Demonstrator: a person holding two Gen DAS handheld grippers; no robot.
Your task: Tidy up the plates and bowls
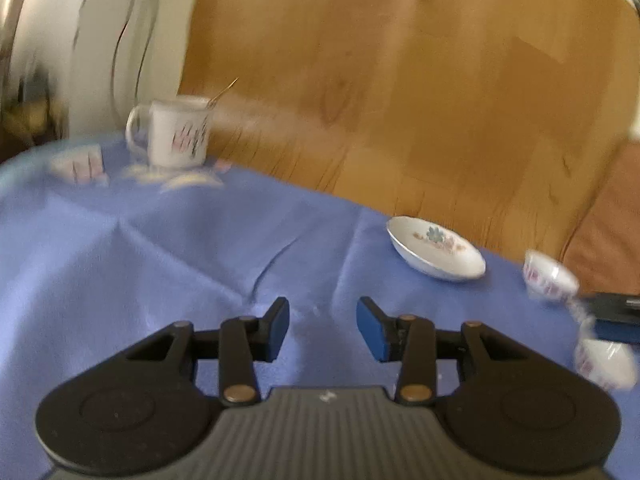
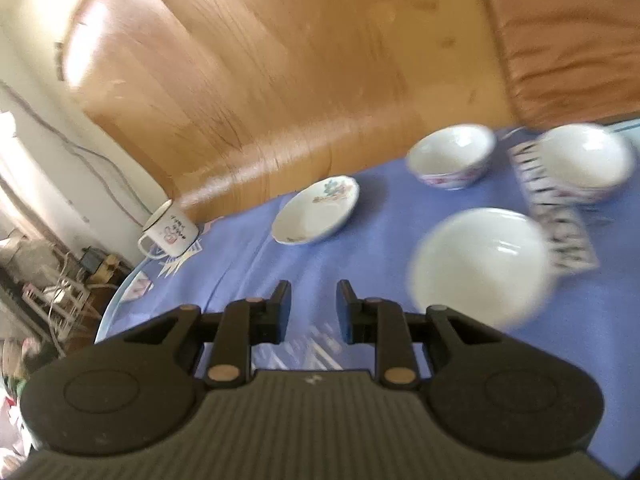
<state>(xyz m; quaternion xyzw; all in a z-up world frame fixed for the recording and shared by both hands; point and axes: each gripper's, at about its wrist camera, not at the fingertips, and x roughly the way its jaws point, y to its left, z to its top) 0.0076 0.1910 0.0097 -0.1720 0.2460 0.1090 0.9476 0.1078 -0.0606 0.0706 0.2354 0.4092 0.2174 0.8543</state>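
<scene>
Both grippers hang over the blue tablecloth (image 1: 160, 240) with their jaws apart and nothing between them.

Left gripper (image 1: 322, 328) stands part-open over bare cloth; the flowered plate (image 1: 436, 249) lies ahead and to its right, well clear of the pads, near the table edge. Right gripper (image 2: 313, 308) shows a narrower gap, also empty; a plain white bowl (image 2: 480, 264), blurred, sits just right of its right finger, and the same shallow white plate with a blue flower lies ahead. Two more bowls, one with a red-and-blue band (image 2: 452, 158) and one at the far right (image 2: 584, 160), stand beyond. A white enamel mug (image 1: 176, 132) stands at the far left edge, and patterned cards (image 2: 556, 216) lie among the bowls.
</scene>
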